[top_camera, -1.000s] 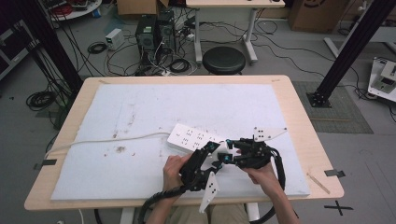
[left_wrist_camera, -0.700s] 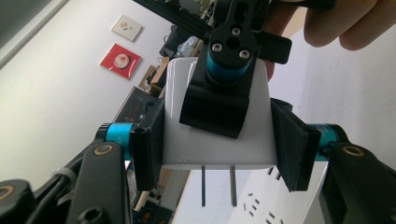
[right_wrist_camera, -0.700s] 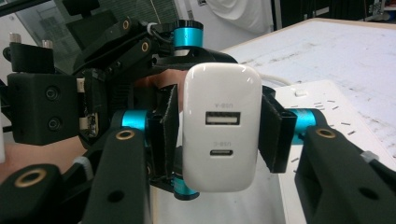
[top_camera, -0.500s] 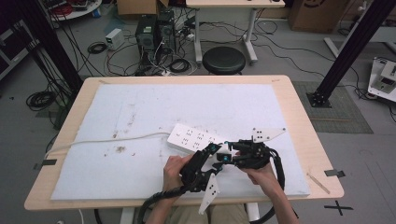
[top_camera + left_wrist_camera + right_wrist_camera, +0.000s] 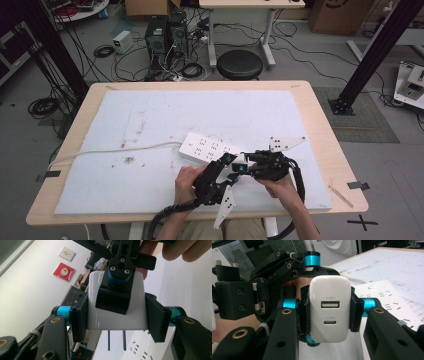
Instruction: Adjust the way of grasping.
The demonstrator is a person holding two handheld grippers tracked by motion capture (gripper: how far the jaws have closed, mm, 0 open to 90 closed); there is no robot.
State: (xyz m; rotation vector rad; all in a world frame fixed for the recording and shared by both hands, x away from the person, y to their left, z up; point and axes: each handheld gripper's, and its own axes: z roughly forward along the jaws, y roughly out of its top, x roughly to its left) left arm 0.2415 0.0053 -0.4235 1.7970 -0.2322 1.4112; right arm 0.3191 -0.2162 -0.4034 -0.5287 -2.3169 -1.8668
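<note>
Both your grippers clamp the white USB charger (image 5: pixel 330 308) low and right of centre in the high view, above the table (image 5: pixel 320 125). Your left gripper (image 5: pixel 117 316) pinches its sides; your right gripper (image 5: pixel 329 315) has just closed on it. The power strip (image 5: pixel 205 147) lies just beyond.

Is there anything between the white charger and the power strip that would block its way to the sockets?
Nothing visible blocks it. Both the left gripper and the right gripper are shut on the white charger. Its two prongs hang free, with the power strip just beyond them.
</note>
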